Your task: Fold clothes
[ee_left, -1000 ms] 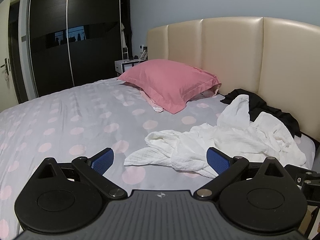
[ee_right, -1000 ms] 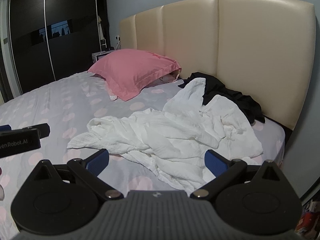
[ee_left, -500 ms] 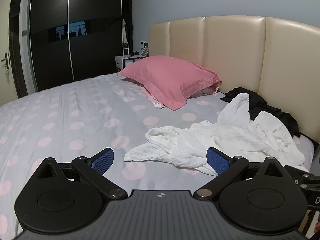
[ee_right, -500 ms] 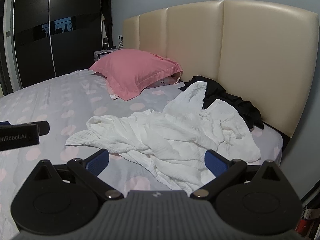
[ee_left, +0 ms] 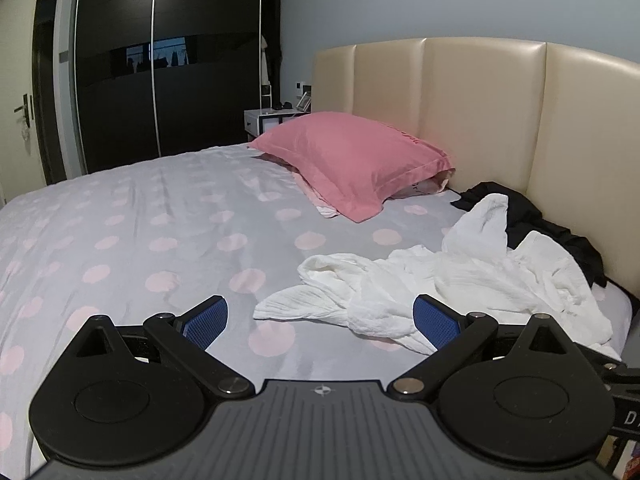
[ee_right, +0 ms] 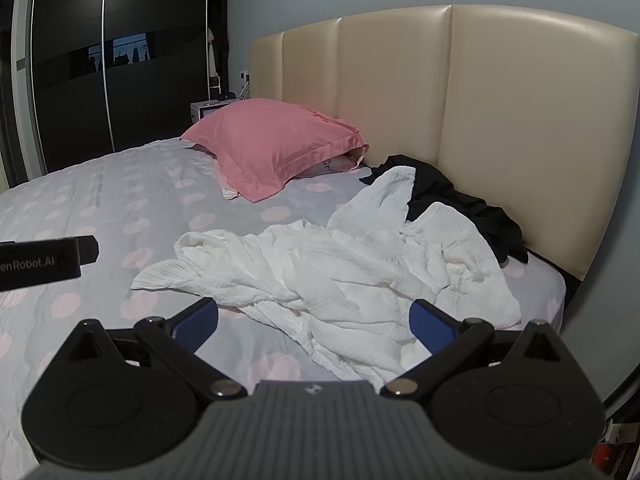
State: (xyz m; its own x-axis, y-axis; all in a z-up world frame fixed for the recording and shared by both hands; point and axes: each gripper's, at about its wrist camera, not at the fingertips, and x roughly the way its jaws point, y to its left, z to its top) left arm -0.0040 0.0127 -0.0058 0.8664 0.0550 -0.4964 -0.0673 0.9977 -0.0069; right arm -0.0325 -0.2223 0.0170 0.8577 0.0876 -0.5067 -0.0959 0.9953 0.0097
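A crumpled white garment (ee_left: pixel 436 284) (ee_right: pixel 344 264) lies on the near right part of the bed, one sleeve end pointing left. Behind it, against the headboard, a black garment (ee_left: pixel 560 232) (ee_right: pixel 464 200) lies bunched. My left gripper (ee_left: pixel 320 322) hovers open above the bedsheet, just short of the white garment's left sleeve, holding nothing. My right gripper (ee_right: pixel 314 324) is open too, above the garment's near edge, with nothing between its blue pads. The left gripper's body (ee_right: pixel 44 260) shows at the left edge of the right wrist view.
The bed (ee_left: pixel 120 240) has a grey sheet with pink dots. A pink pillow (ee_left: pixel 352 164) rests at the cream headboard (ee_left: pixel 480 120). A white nightstand (ee_left: pixel 268 120) and a dark sliding wardrobe (ee_left: pixel 168 80) stand beyond. The bed's right edge (ee_right: pixel 560 280) drops off close to the garment.
Both cameras have pulled back and risen slightly, so the white garment sits a bit farther from the fingers. Both grippers stay open; the clothes have not moved.
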